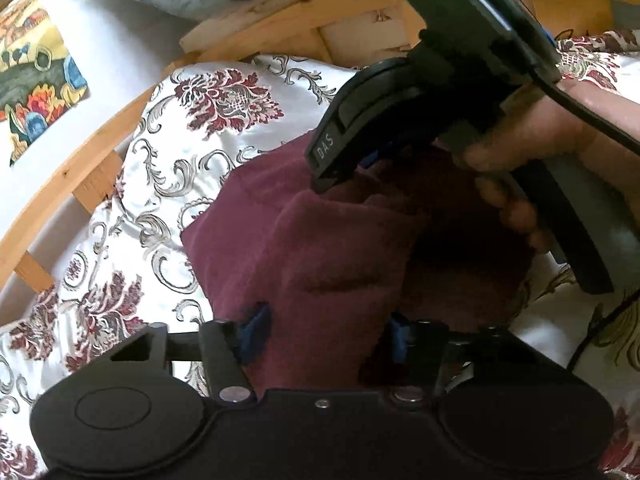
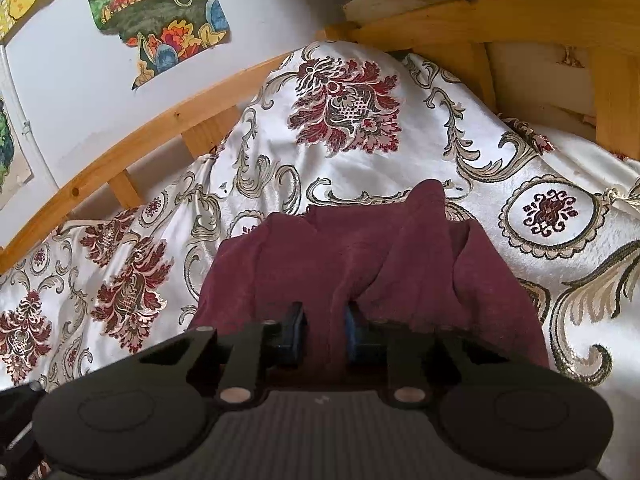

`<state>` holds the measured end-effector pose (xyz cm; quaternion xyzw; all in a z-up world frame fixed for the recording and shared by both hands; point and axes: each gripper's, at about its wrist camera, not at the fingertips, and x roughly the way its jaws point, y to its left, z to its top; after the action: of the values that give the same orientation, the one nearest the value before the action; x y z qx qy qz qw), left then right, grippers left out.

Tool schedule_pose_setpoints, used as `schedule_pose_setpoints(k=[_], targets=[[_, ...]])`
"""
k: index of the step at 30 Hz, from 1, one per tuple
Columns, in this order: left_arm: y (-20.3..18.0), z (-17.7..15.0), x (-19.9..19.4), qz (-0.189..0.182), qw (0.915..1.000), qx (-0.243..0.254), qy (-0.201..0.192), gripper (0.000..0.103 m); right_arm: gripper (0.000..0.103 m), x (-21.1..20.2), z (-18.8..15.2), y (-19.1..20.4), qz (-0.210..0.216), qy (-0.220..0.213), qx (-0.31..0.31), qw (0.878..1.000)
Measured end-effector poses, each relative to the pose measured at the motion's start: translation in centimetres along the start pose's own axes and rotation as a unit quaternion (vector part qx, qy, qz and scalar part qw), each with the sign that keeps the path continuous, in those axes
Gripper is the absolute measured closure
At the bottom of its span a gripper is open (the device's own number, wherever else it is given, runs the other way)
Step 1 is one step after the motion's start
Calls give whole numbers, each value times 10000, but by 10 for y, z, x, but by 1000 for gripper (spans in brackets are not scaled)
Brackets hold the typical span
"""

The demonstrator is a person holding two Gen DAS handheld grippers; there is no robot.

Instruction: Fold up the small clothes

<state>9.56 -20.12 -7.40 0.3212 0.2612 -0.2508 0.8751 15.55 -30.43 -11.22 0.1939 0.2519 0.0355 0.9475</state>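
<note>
Here the maroon garment (image 2: pixel 360 264) lies bunched on the patterned bedspread (image 2: pixel 360 152) of a wooden-framed bed. The right gripper (image 2: pixel 326 334) pinches a raised ridge of the cloth between its blue pads. The left gripper (image 1: pixel 324 334) is spread wider, with a thick fold of the same cloth between its fingers; whether it bites firmly I cannot tell. That looser hold could slip, and the fold would then skew or collapse on the slick bedspread.

Home bedroom: wooden bed frame (image 2: pixel 132 148), damask bedspread (image 2: pixel 348 148), wall paintings (image 2: pixel 160 12)

Wooden bedframe (image 2: pixel 132 148); postered white wall (image 2: pixel 80 80)
</note>
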Motion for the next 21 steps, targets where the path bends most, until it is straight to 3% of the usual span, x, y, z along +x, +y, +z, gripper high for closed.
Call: schedule_pose_setpoints(k=[2,5,13,16,21], targets=[[-1,-1,-1,37,10000,19,-74,66,86,-2,0,1,28,-61,-21,10000],[-4,-1,-6,167,9996,83,-219,82,88,-13,4,3,80,-321,-140,9994],[-22,17,-40,-36,9940,375,-1029,83,88,-73,11,1,-367,-1097,-642,9912],[-34,18,-38,-229,9926,553,-1057,83,88,-82,5,-16,-545,-906,-426,9935],[-49,12,-24,-369,9939,716,-756,80,87,-72,1,-38,-537,-455,31,9975]])
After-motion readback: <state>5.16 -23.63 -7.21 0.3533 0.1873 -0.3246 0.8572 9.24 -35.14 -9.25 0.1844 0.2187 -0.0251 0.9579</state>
